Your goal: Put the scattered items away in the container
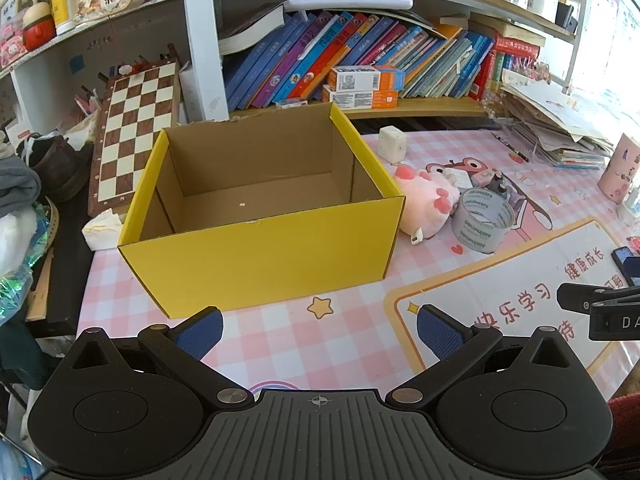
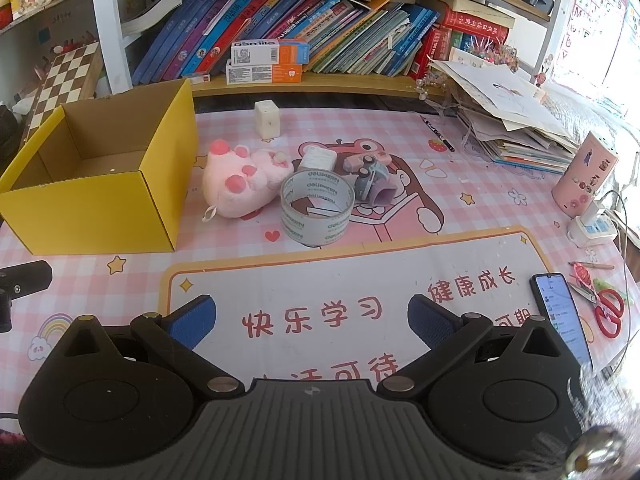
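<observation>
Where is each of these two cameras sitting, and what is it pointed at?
Left wrist view: sits on the left tongs, open, facing the empty yellow box; the other tool's black tip pokes in at right.
Right wrist view: sits on the right tongs, open, facing the tape roll and pink plush.
Both share the box, plush, tape, white cube and bookshelf.

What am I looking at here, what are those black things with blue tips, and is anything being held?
Those are two handheld grippers, each carried by a person, each with a camera looking forward along its jaws. One picture comes from the left gripper, the other from the right gripper. Both have their jaws wide open and hold nothing. On the pink checked mat stand an open yellow box, with only tiny specks inside, and beside it a pink plush toy, a tape roll and some small toys. A phone and red scissors lie to the right.
</observation>
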Demonstrator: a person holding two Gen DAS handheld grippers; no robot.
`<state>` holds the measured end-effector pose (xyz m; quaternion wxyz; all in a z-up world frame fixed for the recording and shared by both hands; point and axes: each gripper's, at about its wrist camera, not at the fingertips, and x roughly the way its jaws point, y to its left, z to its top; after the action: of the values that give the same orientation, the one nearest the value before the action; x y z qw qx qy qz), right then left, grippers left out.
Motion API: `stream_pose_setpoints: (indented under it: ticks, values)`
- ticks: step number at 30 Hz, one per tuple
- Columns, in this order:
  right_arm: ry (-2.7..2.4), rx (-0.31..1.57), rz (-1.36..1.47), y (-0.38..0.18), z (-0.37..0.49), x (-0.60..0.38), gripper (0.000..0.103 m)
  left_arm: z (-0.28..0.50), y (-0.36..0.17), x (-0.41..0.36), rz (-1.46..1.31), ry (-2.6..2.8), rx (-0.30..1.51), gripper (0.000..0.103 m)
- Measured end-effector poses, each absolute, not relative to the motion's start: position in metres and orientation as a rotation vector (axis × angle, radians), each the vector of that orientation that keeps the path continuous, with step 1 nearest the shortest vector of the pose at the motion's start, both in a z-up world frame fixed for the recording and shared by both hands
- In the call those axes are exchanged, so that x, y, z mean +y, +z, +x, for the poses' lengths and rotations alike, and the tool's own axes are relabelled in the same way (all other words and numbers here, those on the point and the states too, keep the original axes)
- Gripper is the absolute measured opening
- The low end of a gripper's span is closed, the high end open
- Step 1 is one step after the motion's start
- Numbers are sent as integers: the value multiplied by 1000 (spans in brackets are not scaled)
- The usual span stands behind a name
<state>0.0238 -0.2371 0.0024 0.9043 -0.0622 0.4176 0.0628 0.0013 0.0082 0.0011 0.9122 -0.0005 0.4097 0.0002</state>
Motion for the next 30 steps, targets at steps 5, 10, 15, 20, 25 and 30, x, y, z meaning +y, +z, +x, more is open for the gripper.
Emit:
stream_pose_setpoints:
  ticks: [5, 10, 15, 20, 25, 30]
  values:
    - [130, 864, -130, 3, 24, -237, 103, 2, 1, 8, -2, 0, 845, 103]
    - [132, 863, -133, 2, 25, -236, 103, 2, 0, 8, -3, -1, 845, 103]
    - [131, 868, -136, 1, 26, -236, 103, 3, 0, 8, -6, -21, 845, 103]
    - [142, 879, -142, -1, 28, -234, 103, 6, -2, 10, -44, -47, 857, 103]
    - [164, 881, -160, -1, 33, -234, 103, 9, -5, 10, -98, -80, 874, 103]
    - [205, 881, -181, -1, 35, -233, 103, 9, -3, 1, -104, -95, 865, 103]
